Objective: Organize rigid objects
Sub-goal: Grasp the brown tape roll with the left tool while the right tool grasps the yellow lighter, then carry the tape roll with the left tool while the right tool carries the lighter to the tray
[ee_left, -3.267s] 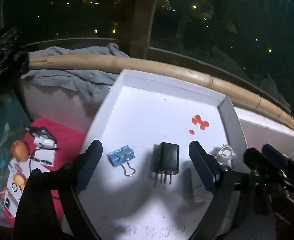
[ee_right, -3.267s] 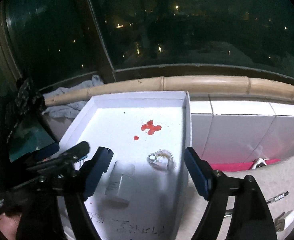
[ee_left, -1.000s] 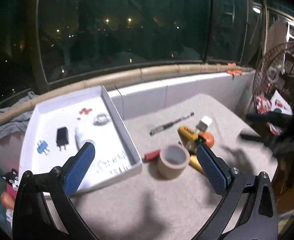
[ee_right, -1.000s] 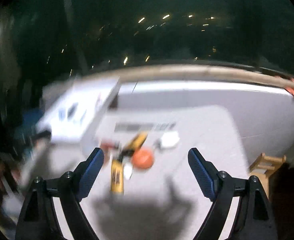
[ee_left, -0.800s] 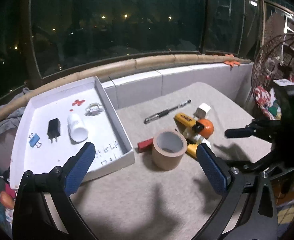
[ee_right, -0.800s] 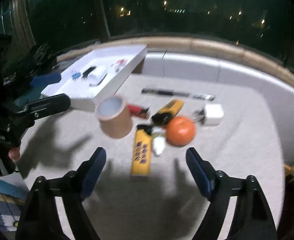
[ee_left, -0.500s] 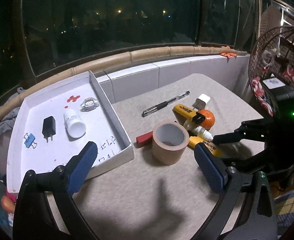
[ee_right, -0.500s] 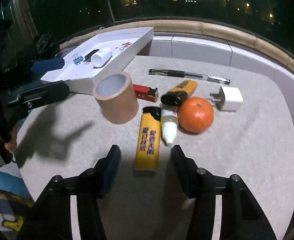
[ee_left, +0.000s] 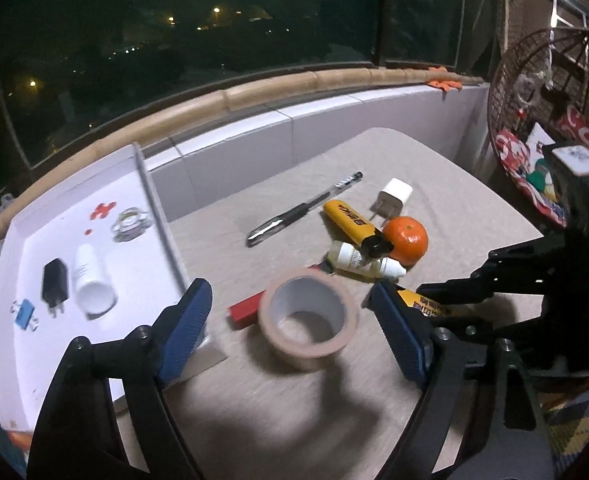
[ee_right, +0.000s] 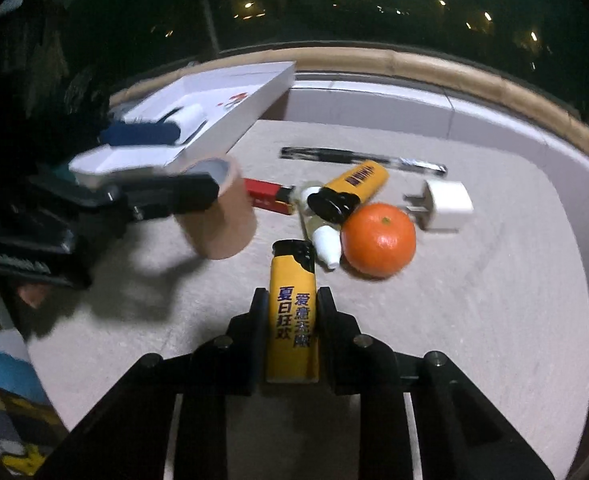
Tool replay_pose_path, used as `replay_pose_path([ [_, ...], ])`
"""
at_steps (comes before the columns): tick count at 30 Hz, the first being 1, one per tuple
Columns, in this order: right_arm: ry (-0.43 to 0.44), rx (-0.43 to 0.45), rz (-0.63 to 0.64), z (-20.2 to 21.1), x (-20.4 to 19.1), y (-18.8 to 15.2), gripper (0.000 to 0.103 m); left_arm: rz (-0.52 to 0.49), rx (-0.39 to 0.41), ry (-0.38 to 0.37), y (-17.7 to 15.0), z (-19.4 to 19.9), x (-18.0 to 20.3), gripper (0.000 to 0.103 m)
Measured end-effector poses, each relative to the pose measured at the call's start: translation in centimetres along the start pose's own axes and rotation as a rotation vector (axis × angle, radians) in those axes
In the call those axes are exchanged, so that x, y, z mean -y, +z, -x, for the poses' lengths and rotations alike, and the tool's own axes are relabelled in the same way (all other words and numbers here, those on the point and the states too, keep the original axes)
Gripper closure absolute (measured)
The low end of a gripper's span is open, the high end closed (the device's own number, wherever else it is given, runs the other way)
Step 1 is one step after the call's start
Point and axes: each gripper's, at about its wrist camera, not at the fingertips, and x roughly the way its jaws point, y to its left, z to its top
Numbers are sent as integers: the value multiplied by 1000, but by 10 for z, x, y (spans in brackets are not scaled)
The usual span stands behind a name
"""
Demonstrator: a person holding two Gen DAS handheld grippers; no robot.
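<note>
On the grey table, the white tray stood at the left. The brown tape roll lay right of it, the red lighter between them. Behind lay the black pen; the round orange fruit sat before the white plug adapter.

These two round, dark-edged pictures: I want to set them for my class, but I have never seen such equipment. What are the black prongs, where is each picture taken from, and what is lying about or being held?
No robot here: a person holds a two-fingered gripper in each hand, each with a wide-angle camera looking along its fingers.

In the left camera's picture, the left gripper stands open around a roll of tape, its jaws having just been closing without pressing it yet.

In the right camera's picture, the right gripper has just shut on a yellow lighter.

On the grey table also lie a second yellow lighter, a red lighter, a pen, a white plug, an orange and a small dropper bottle. A white tray holds a black plug, a white bottle and a blue clip.
</note>
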Motion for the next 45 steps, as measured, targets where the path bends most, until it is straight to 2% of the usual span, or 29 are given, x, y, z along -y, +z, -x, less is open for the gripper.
replay_pose_path([
  [4, 18, 9, -47, 4, 9, -4, 80, -32, -33, 3, 4, -15, 13, 20],
  [5, 12, 12, -41, 5, 8, -5, 80, -40, -43, 17, 4, -18, 15, 24],
  [6, 9, 13, -39, 5, 7, -6, 80, -42, -57, 22, 3, -21, 16, 38],
  [7, 5, 15, -36, 6, 6, -6, 80, -38, -68, 29, 2, -24, 16, 48],
  [8, 4, 17, -36, 6, 5, -7, 80, -27, -73, 48, 0, -25, 15, 51],
  [14, 29, 31, -51, 11, 4, -9, 80, 40, -51, 20, -8, -12, 6, 52],
  [20, 39, 94, -65, 26, 4, 0, 80, 110, -3, -3, -14, 13, -3, 52],
  [26, 43, 166, -95, 43, 6, 18, 80, 151, 74, 6, -10, 47, -15, 52],
  [34, 61, 244, -100, 58, -2, 38, 80, 183, 154, 36, -10, 85, -30, 52],
  [45, 91, 275, -69, 55, -22, 58, 80, 252, 170, 118, -22, 103, -57, 52],
])
